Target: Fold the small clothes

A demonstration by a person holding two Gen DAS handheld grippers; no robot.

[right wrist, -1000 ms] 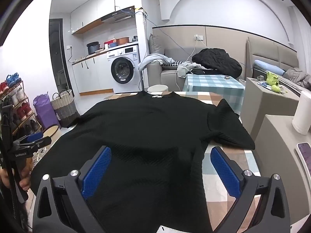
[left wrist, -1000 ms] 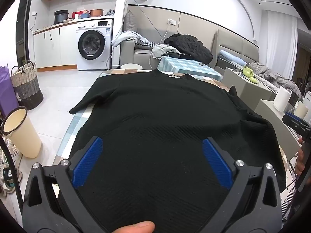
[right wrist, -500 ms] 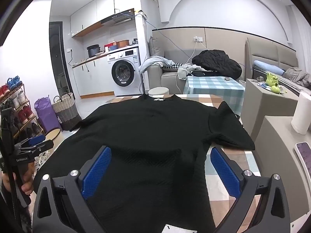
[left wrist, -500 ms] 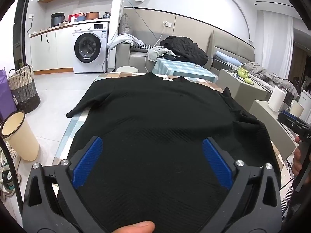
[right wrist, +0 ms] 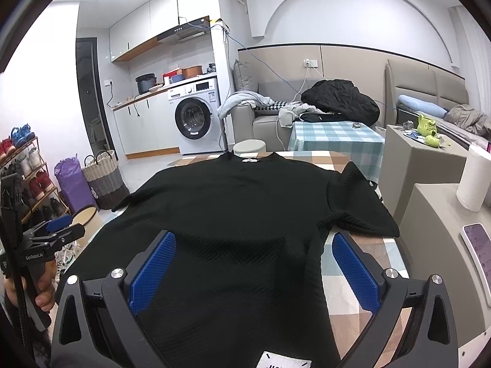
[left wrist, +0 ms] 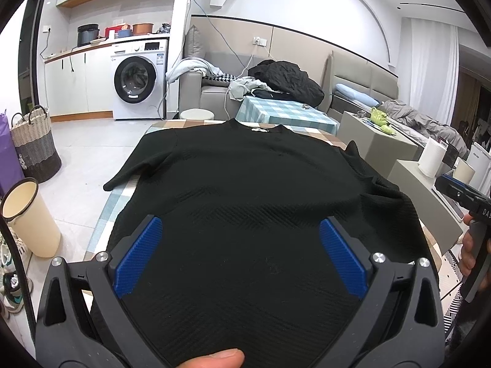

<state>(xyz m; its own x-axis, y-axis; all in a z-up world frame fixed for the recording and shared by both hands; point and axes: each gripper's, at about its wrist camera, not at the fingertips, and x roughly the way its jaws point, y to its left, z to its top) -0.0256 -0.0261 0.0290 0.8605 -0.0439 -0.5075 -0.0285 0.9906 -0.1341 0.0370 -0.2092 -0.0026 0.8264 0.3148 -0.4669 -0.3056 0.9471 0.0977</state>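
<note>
I have the black top spread flat on the worktop, collar at the far edge and hem hanging toward me over the near edge. One sleeve trails off the worktop's left edge; the other sleeve lies toward the far right corner, a bit rucked. My left hand-held gripper hovers above the lower body of the garment, jaws spread wide and holding nothing. My right hand-held gripper hangs above the right side seam near the hem, likewise released, with bare checked cloth showing under its right finger.

As I judge it, folding has not begun and the step in hand is the first grasp. To do it well I would bring each hand-held gripper down on a single layer at the garment's outer edge, left at the left hem corner, right at the right one, and pinch only fabric, not the checked cloth beneath. I would tuck the sleeves inward first so the fold line runs straight, and lift both sides evenly so the knit does not drag or bunch
</note>
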